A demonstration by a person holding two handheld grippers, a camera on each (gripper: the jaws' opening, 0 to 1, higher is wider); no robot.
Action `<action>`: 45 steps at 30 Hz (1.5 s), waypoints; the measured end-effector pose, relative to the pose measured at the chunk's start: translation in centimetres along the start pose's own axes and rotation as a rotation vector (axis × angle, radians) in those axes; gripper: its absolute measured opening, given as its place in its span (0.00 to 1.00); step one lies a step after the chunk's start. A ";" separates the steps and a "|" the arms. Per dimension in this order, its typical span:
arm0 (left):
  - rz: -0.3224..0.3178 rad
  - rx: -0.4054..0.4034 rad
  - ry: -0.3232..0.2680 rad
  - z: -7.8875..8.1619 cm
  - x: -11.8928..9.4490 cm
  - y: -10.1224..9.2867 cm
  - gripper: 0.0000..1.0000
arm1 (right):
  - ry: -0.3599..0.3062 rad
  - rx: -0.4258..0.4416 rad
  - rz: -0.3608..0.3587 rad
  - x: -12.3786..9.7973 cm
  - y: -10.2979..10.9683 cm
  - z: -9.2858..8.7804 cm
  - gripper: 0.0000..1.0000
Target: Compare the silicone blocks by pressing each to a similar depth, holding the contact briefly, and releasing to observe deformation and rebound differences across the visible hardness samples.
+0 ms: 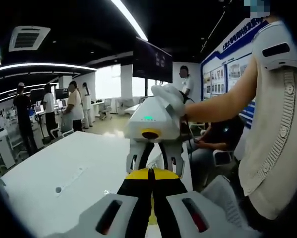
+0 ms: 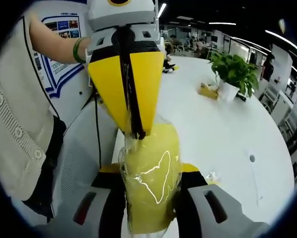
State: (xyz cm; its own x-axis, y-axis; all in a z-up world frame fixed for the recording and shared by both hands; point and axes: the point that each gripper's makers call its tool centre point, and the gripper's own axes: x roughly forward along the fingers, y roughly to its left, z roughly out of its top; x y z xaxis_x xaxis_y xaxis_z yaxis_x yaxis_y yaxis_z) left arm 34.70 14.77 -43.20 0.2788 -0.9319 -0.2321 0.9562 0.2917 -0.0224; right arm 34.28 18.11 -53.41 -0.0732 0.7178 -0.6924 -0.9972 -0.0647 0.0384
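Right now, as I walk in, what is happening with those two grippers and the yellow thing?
A person holds a gripper in each hand above a white table. The right gripper clamps a soft yellow block wrapped in clear film. The left gripper, its yellow-tipped jaws closed together, presses its tips against the top of that block. A potted green plant stands farther along the table.

Left hand-held gripper (image 1: 151,198) closed; right hand-held gripper (image 2: 151,198) clamped, facing it.
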 end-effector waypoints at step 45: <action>0.159 -0.399 -0.042 -8.9 -2.5 7.0 0.00 | -0.630 0.522 -0.530 -7.7 -0.2 -3.6 0.64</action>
State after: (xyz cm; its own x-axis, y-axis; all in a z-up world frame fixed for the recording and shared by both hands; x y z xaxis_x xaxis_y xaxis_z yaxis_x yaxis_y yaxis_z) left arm 39.95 21.04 -51.44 0.4311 -0.8742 -0.2234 0.7943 0.4852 -0.3656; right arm 35.16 10.10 -50.75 0.5426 0.8144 -0.2057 -0.7745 0.5798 0.2530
